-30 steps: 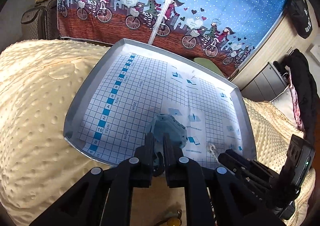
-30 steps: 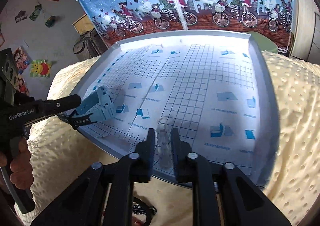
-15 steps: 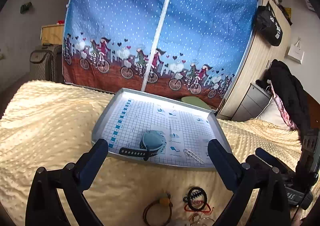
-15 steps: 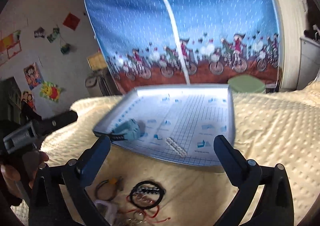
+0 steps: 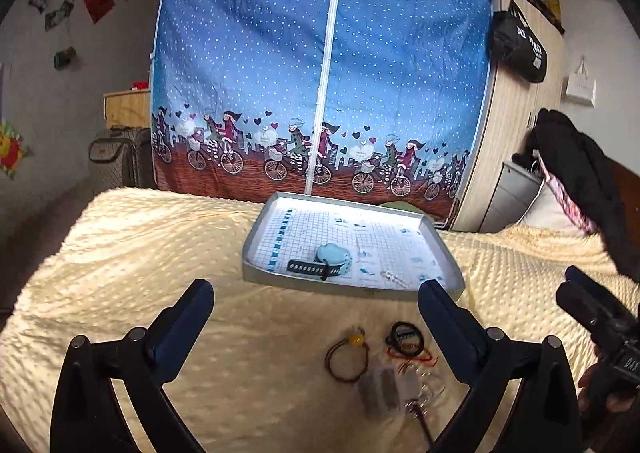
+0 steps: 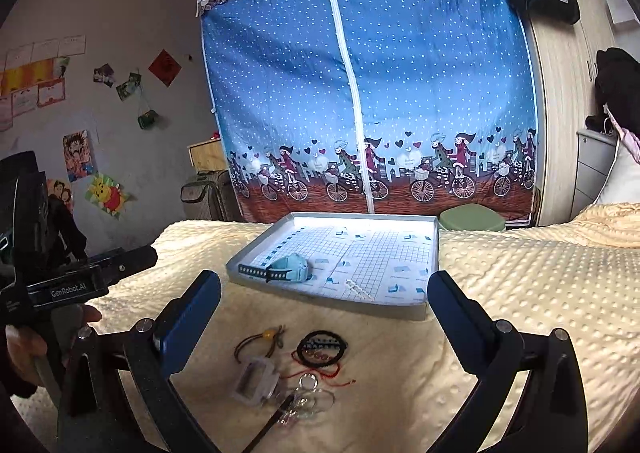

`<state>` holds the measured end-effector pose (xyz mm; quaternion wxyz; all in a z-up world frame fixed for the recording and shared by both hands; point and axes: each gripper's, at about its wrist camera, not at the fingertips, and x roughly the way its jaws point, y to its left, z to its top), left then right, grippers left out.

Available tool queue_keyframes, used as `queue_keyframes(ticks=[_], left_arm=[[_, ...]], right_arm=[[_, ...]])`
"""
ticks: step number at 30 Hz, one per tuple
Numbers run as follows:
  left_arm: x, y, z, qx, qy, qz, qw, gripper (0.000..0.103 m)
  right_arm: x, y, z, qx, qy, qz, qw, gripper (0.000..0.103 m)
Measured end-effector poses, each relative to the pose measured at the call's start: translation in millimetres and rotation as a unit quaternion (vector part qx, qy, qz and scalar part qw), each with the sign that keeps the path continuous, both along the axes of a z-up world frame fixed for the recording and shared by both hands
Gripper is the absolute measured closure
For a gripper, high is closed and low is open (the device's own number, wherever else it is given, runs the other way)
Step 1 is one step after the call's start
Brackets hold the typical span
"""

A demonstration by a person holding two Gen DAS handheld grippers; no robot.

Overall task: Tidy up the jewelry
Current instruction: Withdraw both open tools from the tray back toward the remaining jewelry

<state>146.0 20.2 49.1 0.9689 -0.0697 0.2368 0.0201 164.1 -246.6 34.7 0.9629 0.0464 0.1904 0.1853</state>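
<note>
Both the left gripper (image 5: 316, 307) and right gripper (image 6: 324, 297) are hanging wide open and empty over the cream blanket (image 6: 500, 293), with the blue watch (image 6: 290, 268) and a white hair clip (image 6: 358, 289) sitting in the tray (image 6: 328, 303) and remaining bracelets (image 6: 320, 347) lying just in front.

A shallow grey metal tray (image 6: 431, 253) lined with blue-gridded white paper lies on the bed. Inside, near its front edge, a pale-blue watch with a black perforated strap (image 6: 289, 268) rests on its side – a small white beaded clip (image 6: 357, 289) lies just beside it. In front of the tray, loose on the cream blanket: a brown cord bracelet with a yellow bead (image 6: 256, 343), a black beaded ring-shaped bracelet (image 6: 321, 347), a red string (image 6: 326, 373) and a clear plastic piece (image 6: 254, 377).
</note>
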Motion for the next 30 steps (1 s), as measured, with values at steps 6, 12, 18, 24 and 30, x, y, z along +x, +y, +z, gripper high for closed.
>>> queue_keyframes(ticks=[6,12,18,24,30], left_arm=[[-35.2,3.1,0.6,0.024,0.001,0.005,0.9997,0.000],[-68.2,9.3,-18.6,0.040,0.036,-0.002,0.9985,0.000],[-77.2,18.1,-38.2,0.034,0.081,-0.013,0.9960,0.000],[-74.5,22.7,-54.9,0.027,0.120,-0.020,0.9922,0.000],[-63.5,16.7,-65.3,0.031,0.154,-0.037,0.9869,0.000]], right_arm=[[-30.5,0.9,-3.8,-0.001,0.013,0.004,1.000,0.002],[-46.3,10.2,-17.5,-0.010,0.036,0.015,0.999,0.002],[-64.9,15.7,-40.1,-0.046,0.073,0.030,0.996,0.002],[-69.0,15.1,-63.3,-0.080,0.117,0.035,0.989,0.002],[-59.9,16.5,-83.5,-0.088,0.165,0.027,0.982,0.002]])
